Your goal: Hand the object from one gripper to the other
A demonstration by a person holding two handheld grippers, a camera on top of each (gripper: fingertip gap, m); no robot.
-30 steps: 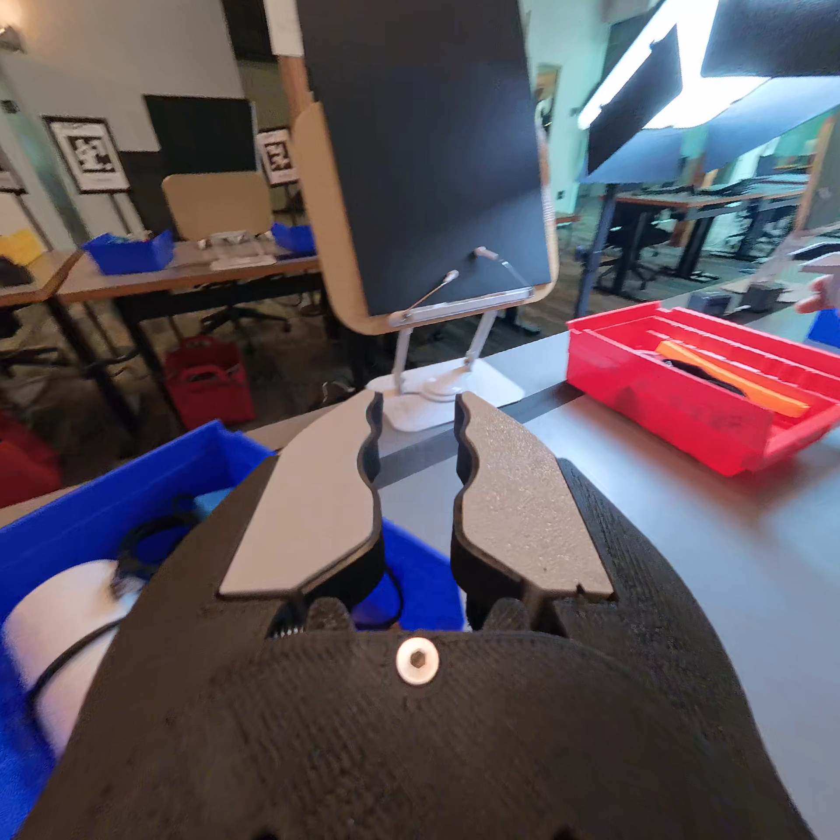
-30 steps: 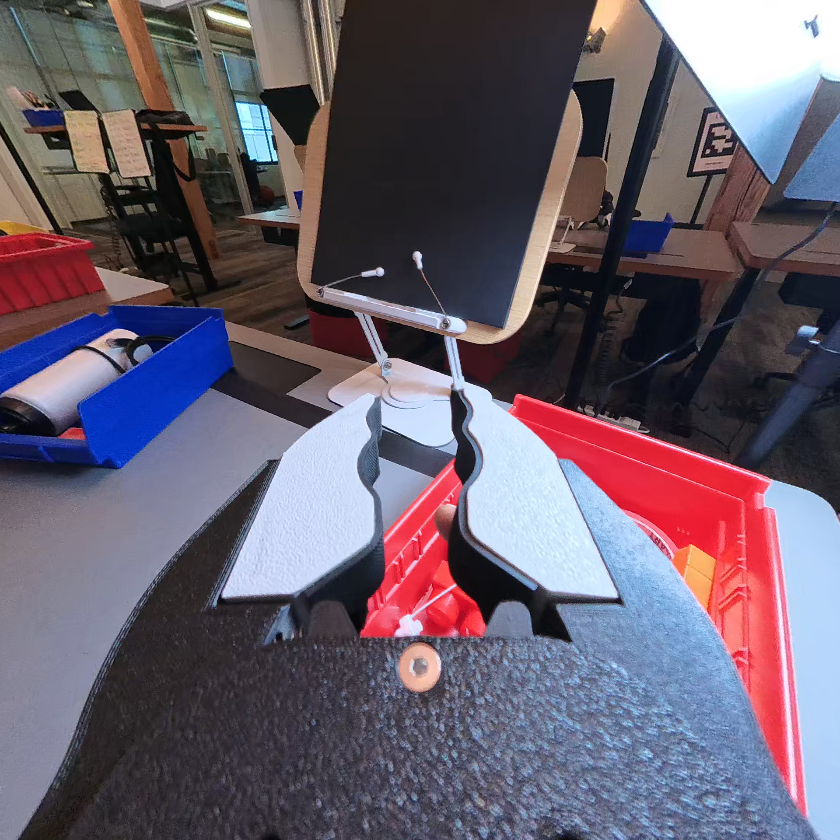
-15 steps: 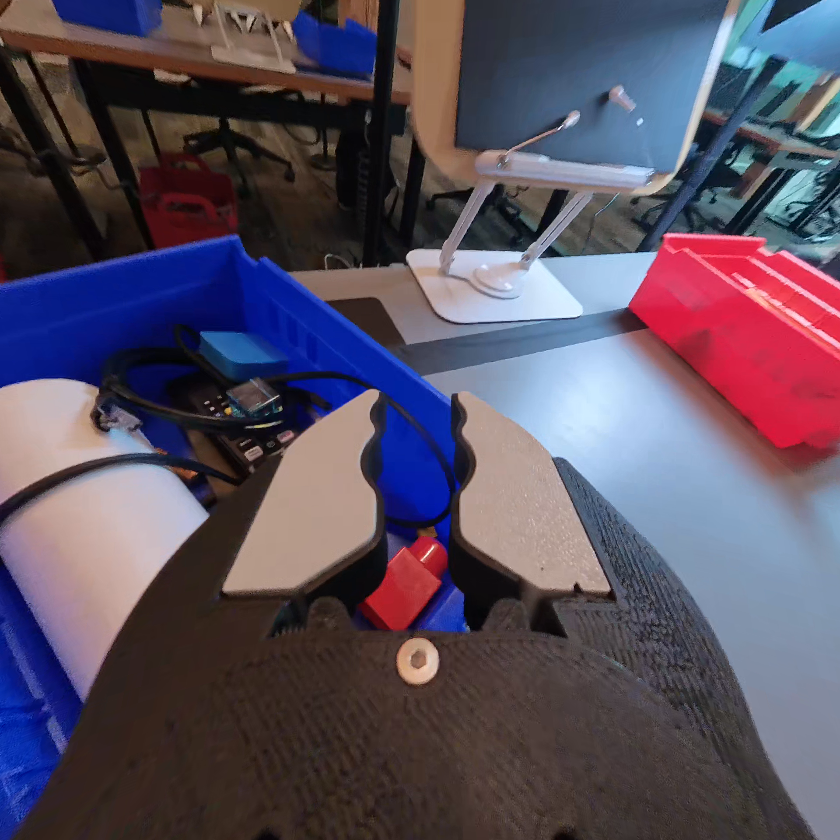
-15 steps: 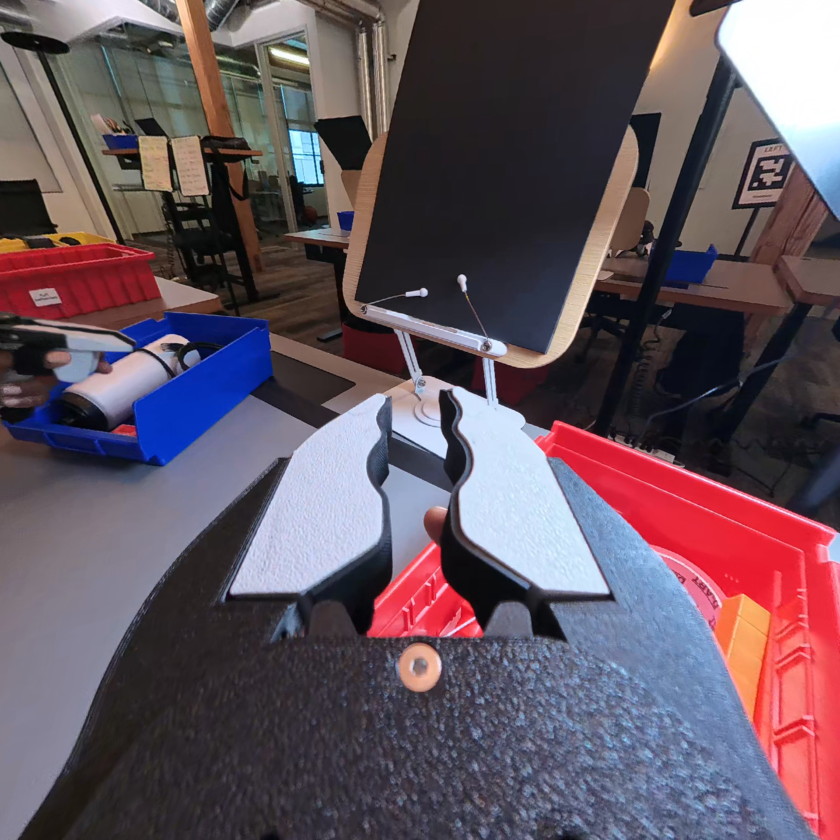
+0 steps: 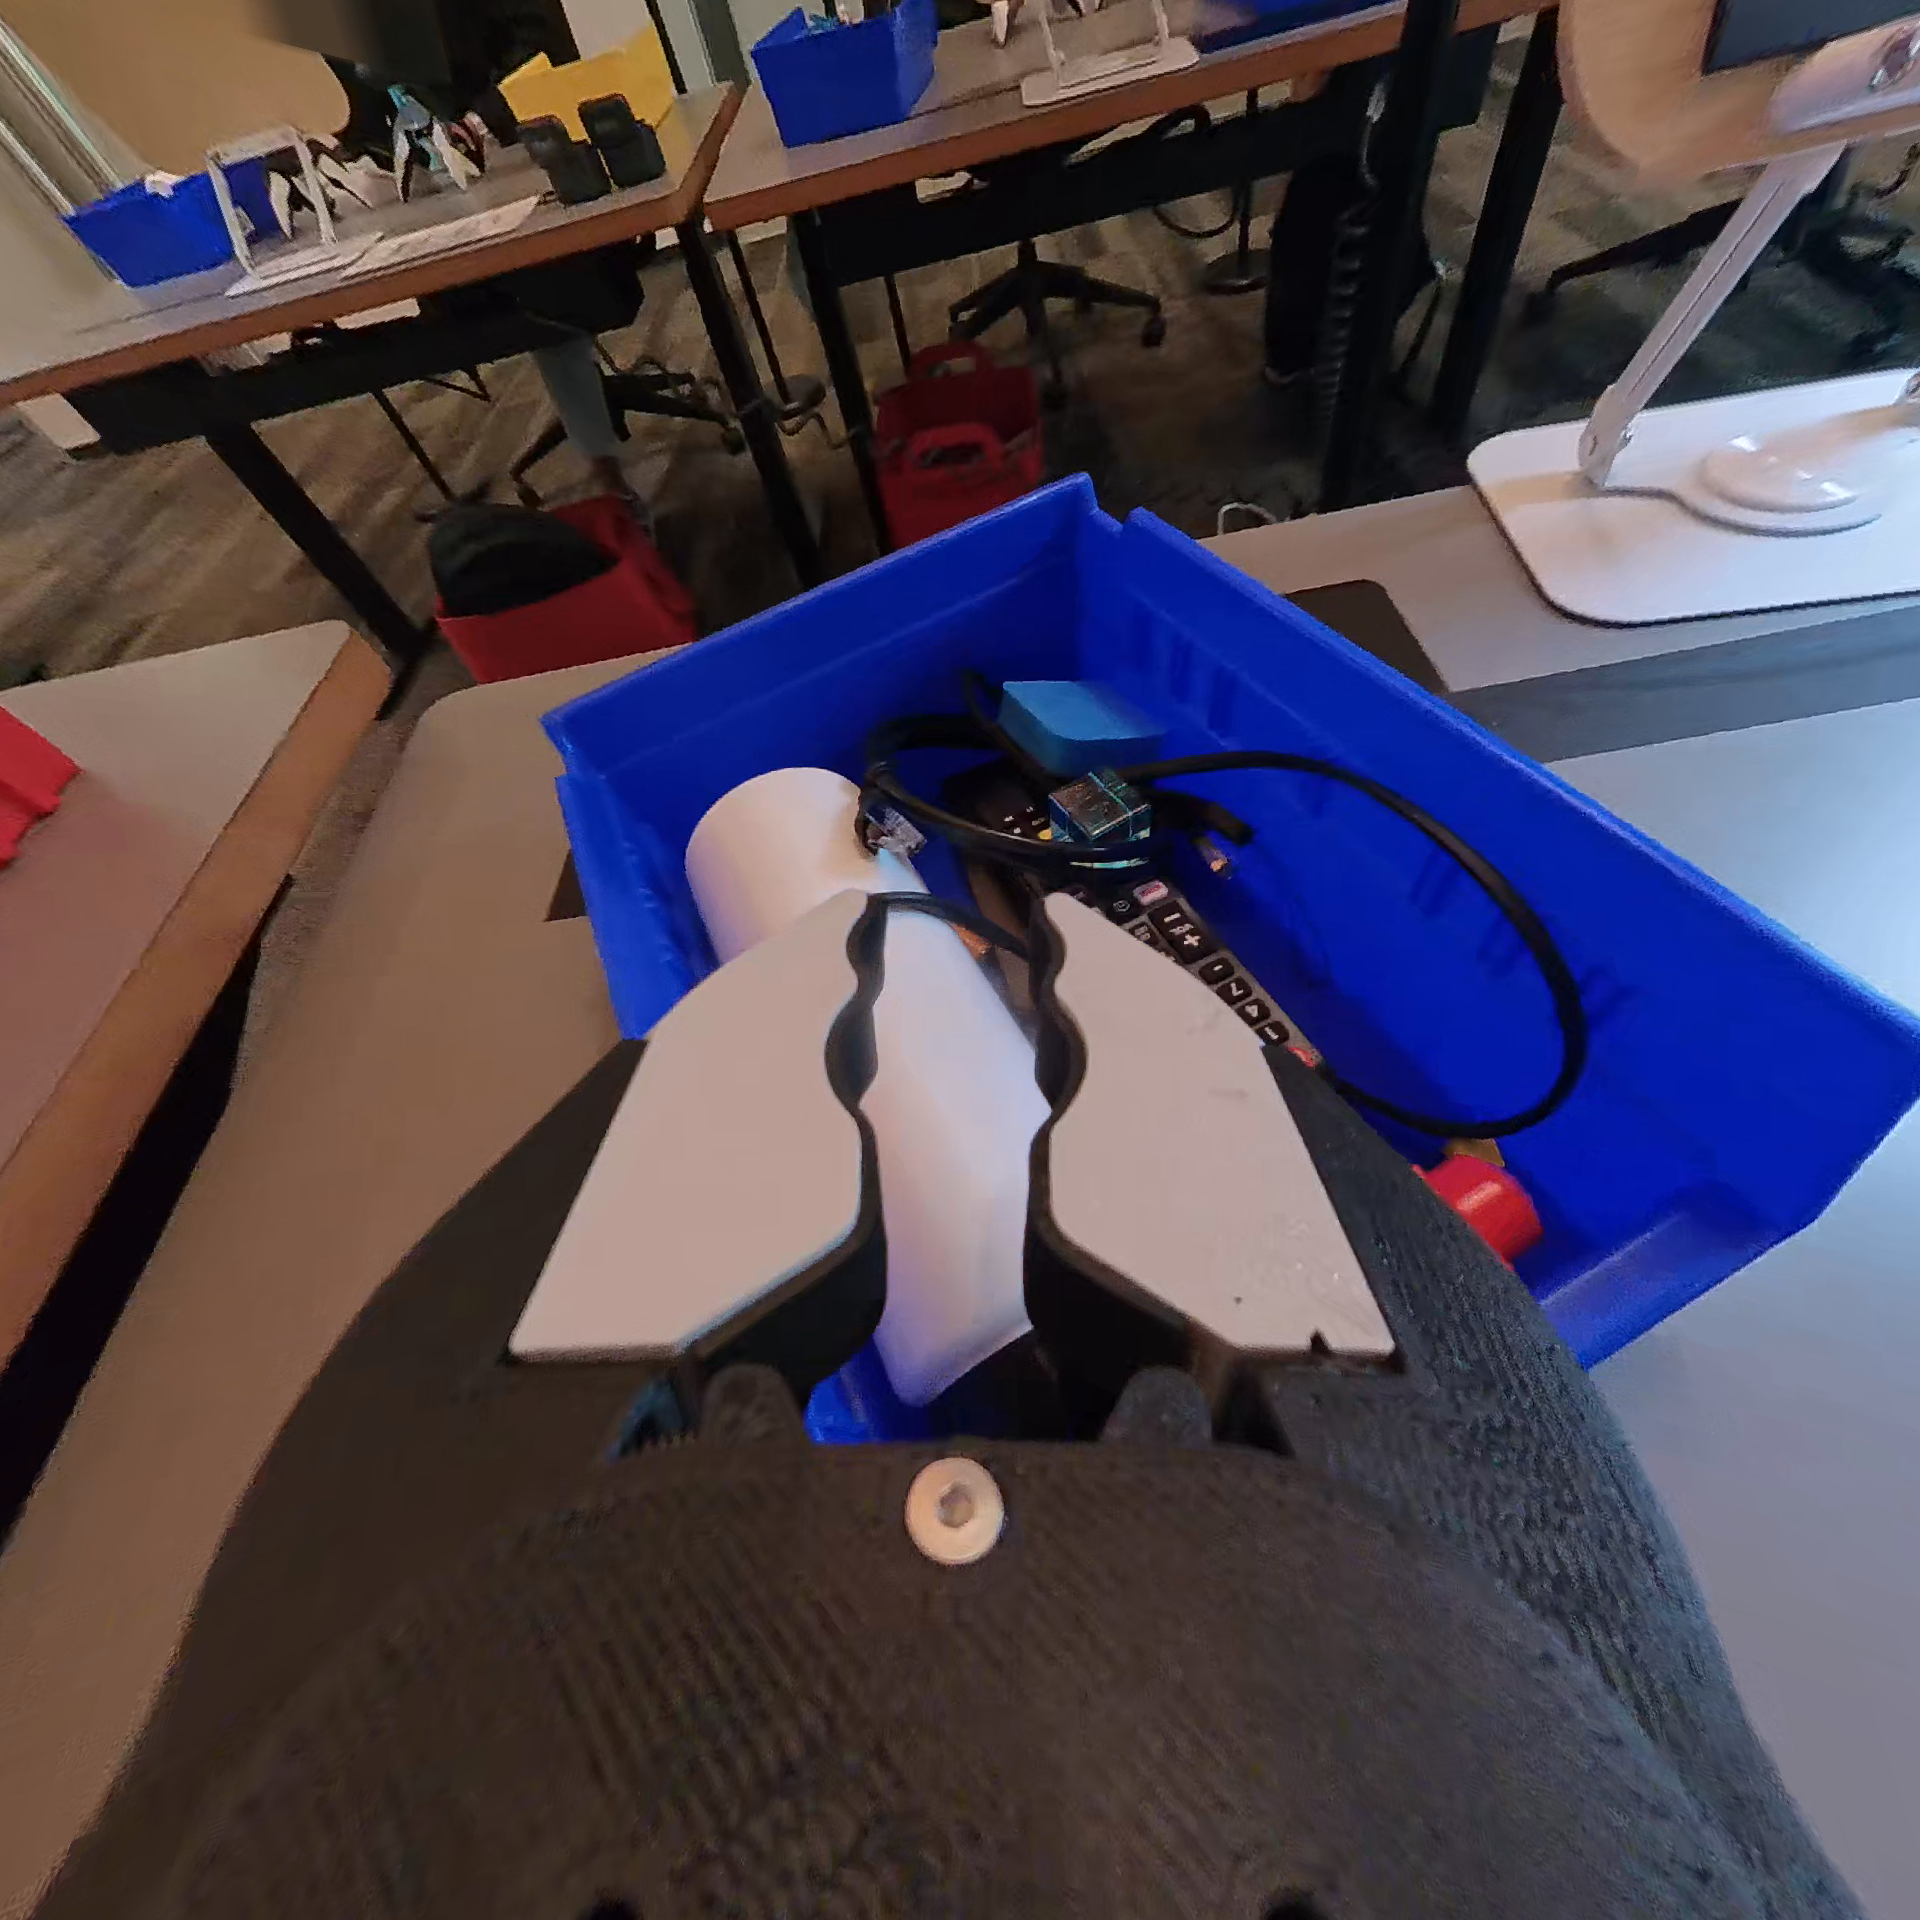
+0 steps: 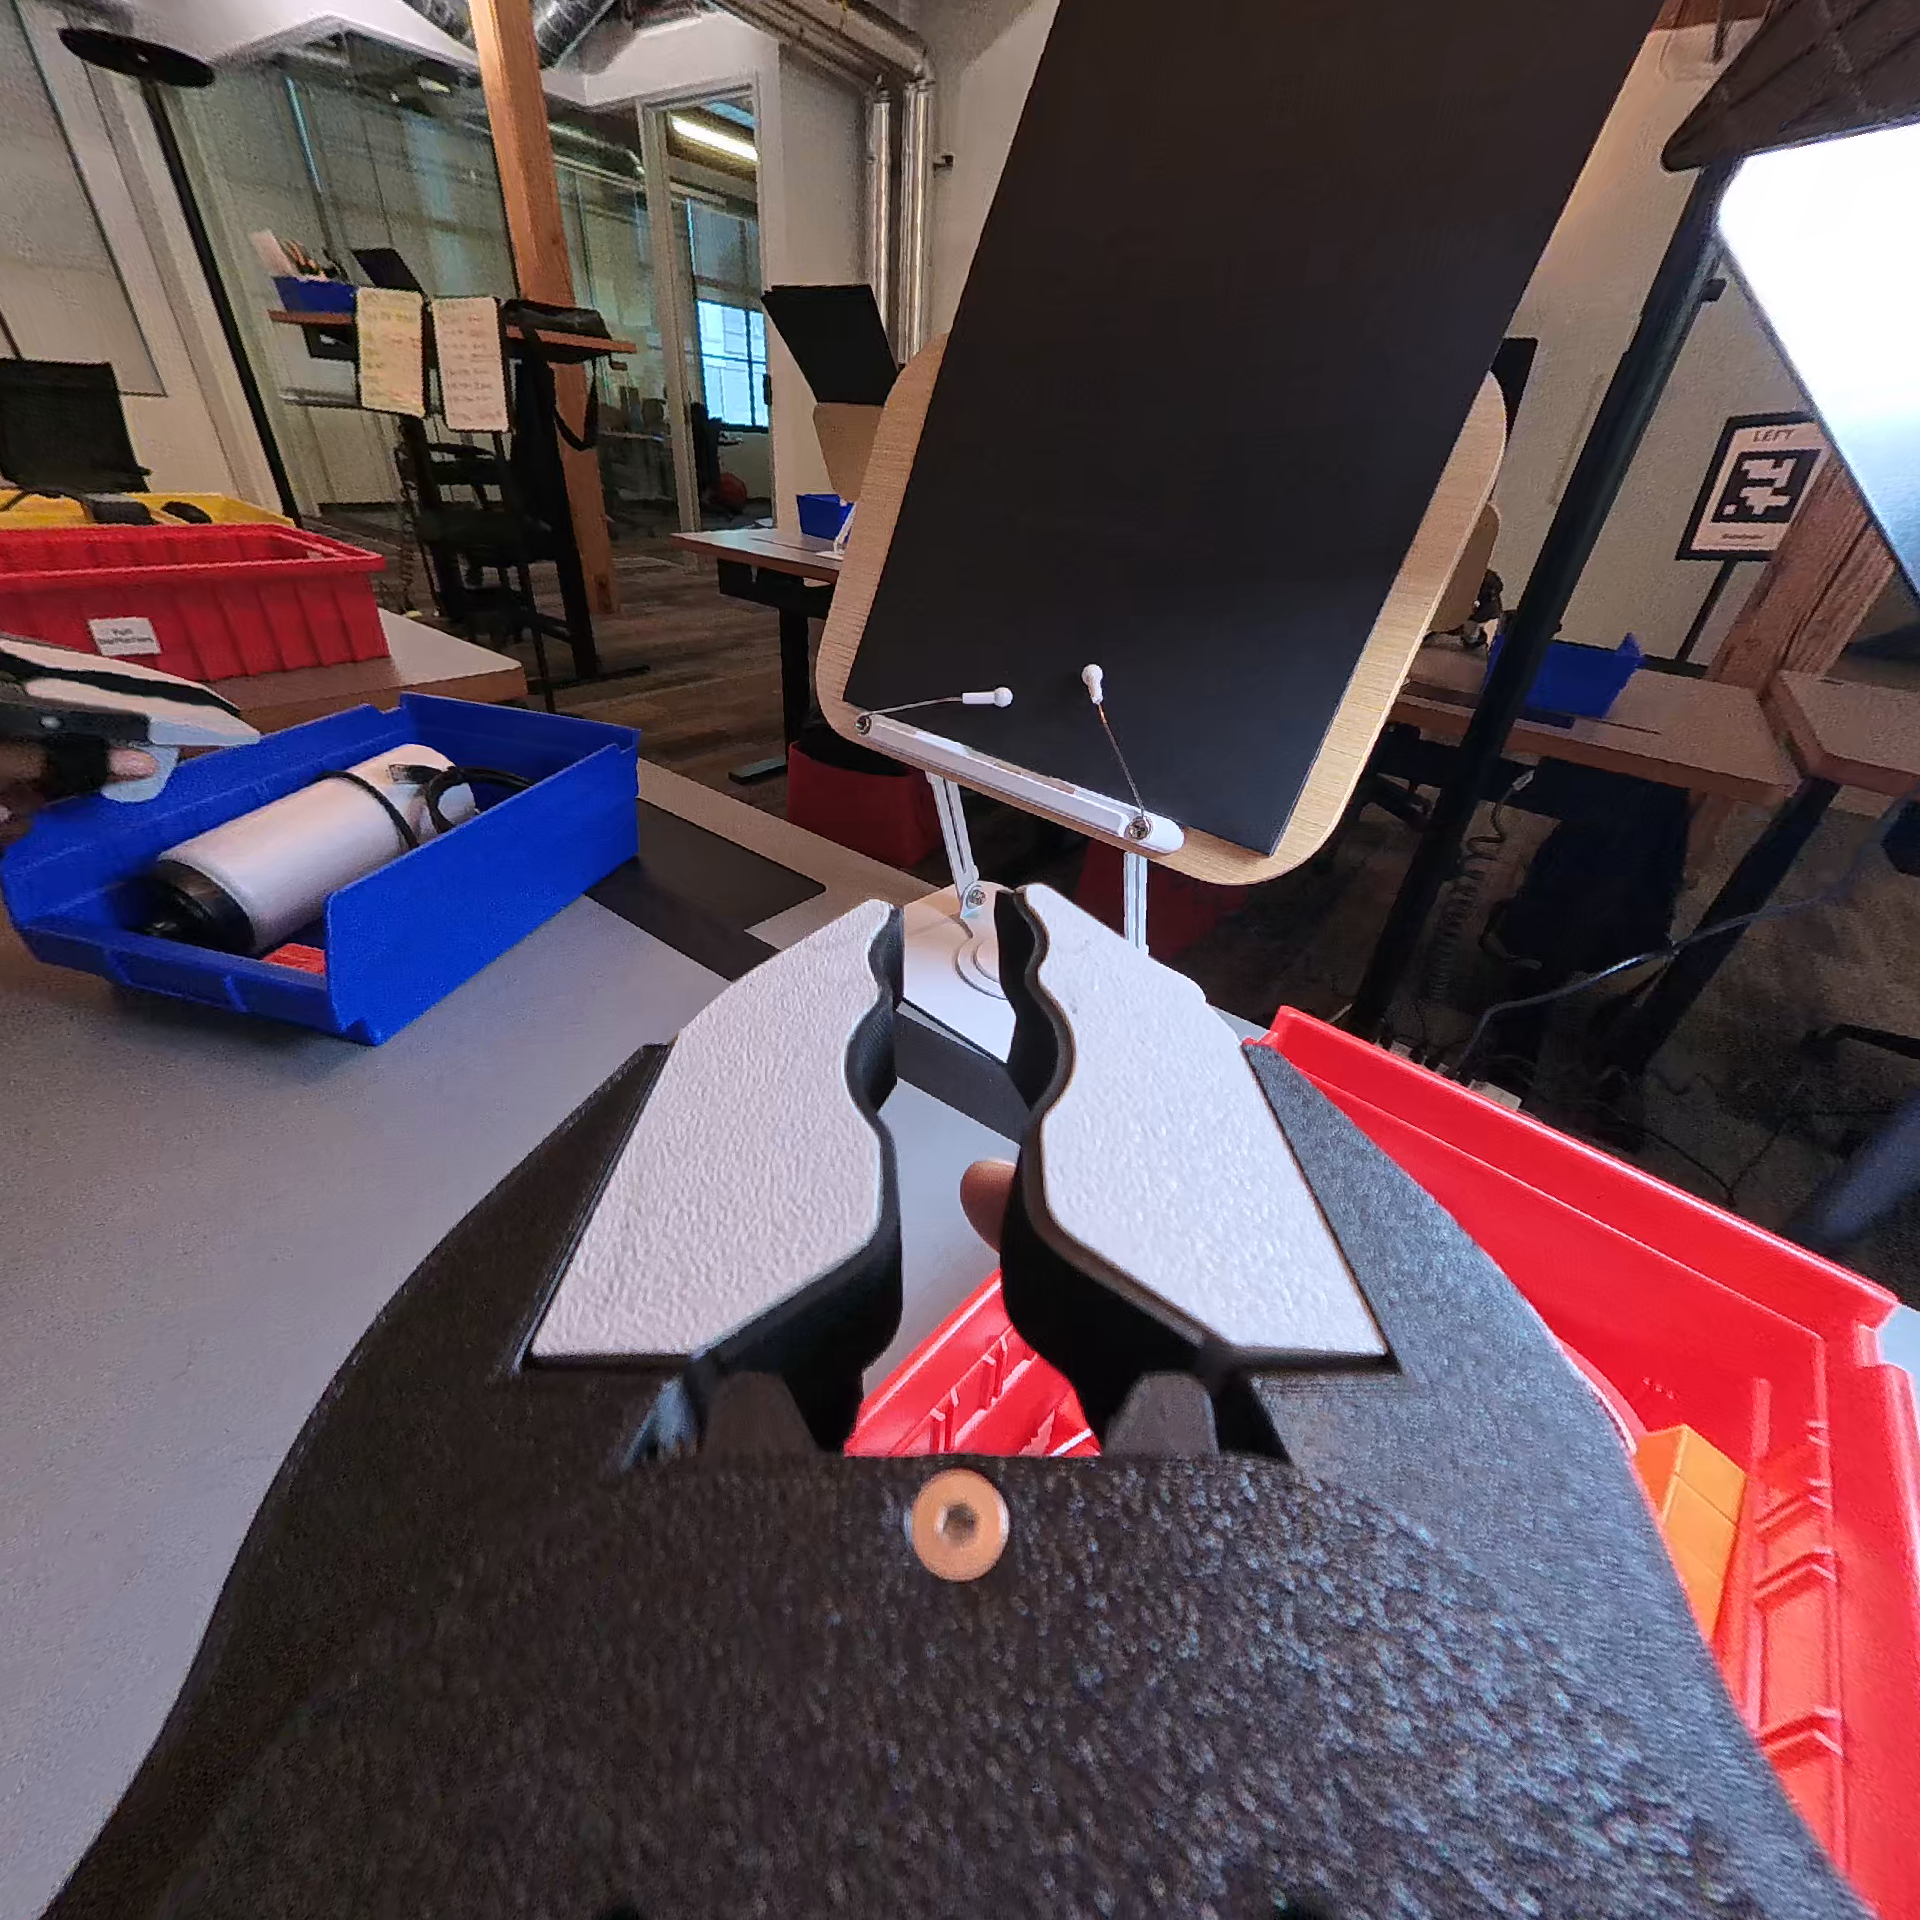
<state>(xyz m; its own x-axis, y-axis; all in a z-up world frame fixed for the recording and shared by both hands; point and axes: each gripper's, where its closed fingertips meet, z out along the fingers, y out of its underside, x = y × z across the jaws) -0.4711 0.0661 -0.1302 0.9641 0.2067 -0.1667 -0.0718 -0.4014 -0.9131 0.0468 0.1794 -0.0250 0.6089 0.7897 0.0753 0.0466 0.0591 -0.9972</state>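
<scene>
Both tongs stand with their jaws apart and hold nothing. Over the blue bin (image 5: 1621, 883), the left gripper (image 5: 951, 914) hangs above the white roll (image 5: 790, 862) that lies lengthwise along the bin's left side — the roll shows through the gap between the grey fingers (image 5: 727, 1143) and runs on past their tips, though I cannot tell whether they touch it. A black cable (image 5: 1507, 883) loops across the bin just right of the tips, crossing a black remote (image 5: 1195, 935), with a small blue box (image 5: 1081, 717) farther back and a red piece (image 5: 1475, 1205) in the near right corner.

Well apart from that bin, the right gripper (image 6: 945, 914) sits above the near corner of the red bin (image 6: 1558, 1195) — an orange block (image 6: 1688, 1496) lies in it at right. From there the blue bin (image 6: 468, 914) shows far left on the grey table (image 6: 312, 1195), the left gripper (image 6: 125, 707) at its edge.
</scene>
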